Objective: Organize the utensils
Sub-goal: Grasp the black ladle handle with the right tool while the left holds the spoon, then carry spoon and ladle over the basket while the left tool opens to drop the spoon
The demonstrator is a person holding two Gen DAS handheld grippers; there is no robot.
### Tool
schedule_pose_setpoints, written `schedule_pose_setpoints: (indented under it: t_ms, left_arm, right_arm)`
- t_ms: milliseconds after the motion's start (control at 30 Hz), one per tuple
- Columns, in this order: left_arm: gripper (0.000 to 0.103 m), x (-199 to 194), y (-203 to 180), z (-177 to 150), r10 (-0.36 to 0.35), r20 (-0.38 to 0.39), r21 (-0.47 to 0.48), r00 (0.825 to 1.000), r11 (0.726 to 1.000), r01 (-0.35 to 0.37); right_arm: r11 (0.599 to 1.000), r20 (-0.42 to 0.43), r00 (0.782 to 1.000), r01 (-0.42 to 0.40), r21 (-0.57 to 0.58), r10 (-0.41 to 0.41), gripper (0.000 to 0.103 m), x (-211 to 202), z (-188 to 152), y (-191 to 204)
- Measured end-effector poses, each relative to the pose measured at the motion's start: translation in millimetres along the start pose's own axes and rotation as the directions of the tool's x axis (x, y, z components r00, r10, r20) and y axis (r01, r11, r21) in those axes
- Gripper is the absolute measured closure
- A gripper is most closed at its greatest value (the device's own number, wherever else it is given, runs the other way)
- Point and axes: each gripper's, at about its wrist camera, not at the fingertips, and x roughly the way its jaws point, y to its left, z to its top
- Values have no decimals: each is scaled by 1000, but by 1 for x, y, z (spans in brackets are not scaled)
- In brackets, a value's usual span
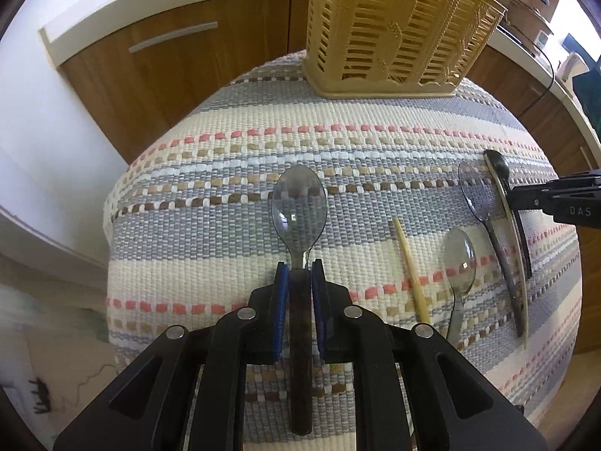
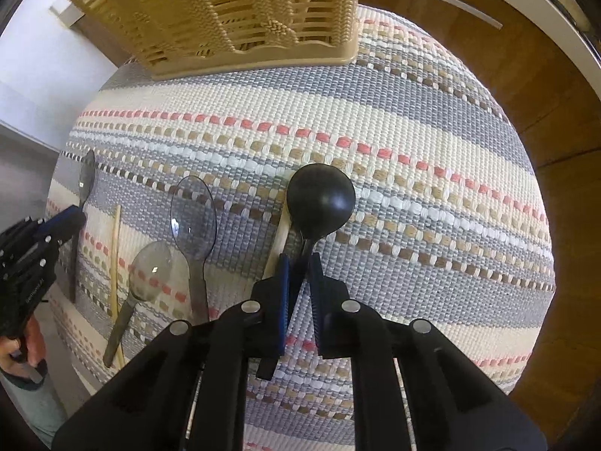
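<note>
A: What's cut off or hard to read?

B: The beige utensil basket (image 1: 398, 26) at the far edge of the striped mat (image 1: 210, 195) loses its top, so its compartments can't be told. A pale flat utensil (image 2: 277, 240) is half hidden beside the black ladle (image 2: 320, 197).

A: And the claws?

B: The left gripper (image 1: 299, 278) is clamped on the clear spoon (image 1: 299, 203) by its neck. The right gripper (image 2: 300, 274) is closed around the ladle's handle. Two more clear spoons (image 1: 459, 259) and a chopstick (image 1: 410, 270) lie between them.
</note>
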Motion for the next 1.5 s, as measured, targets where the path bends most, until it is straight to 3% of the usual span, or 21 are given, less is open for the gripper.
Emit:
schedule_pose_setpoints:
  t_ms: [100,300,367,400,500,733,867,1100,1200,1233,1433,1500]
  left_arm:
    - [77,1,-6,3,-7,-24,23,1000,1000,7]
    - [73,6,-24,12,63,-46,92,997,994,-59]
    - [79,6,-27,14,64,-45,99,997,993,-59]
    - [93,6,-28,14,63,-39,96,997,994,-59]
    - [93,5,-26,13,66,-20,89,998,994,-64]
    - [93,-27,-29,6,14,100,51,995,998,-19]
    - [93,-62,-30,7,-13,212,41,977,999,4]
    - [93,-114,-52,14,-53,409,50,911,998,35]
    - [93,-138,-59,19,-76,488,53,869,997,57]
    - [93,-148,-61,22,-83,525,57,847,996,62]
    - [93,-179,-61,44,-116,660,70,743,993,94]
    - [93,-185,-62,53,-127,690,74,713,992,106]
  right_arm:
    - [1000,22,1000,16,-23,-15,95,-1,-3,3]
    - [999,54,998,-10,-35,12,95,-3,-7,-1]
    - [999,70,997,-9,-51,12,98,-5,-13,-3]
    - [998,78,997,-9,-57,13,98,-7,-17,-5]
    - [997,107,994,-4,-71,11,98,-14,-32,-7]
    - [996,190,980,-36,-79,51,98,-33,-58,-12]
    - [992,258,960,-84,-93,106,98,-61,-69,-18]
    - [975,391,896,-163,-148,209,98,-115,-75,-16]
    - [968,445,862,-179,-176,241,98,-133,-69,-1]
    - [966,462,851,-183,-183,249,98,-138,-69,2]
    - [952,609,733,-203,-230,303,98,-179,-58,5]
    - [949,659,684,-210,-235,315,98,-190,-48,2]
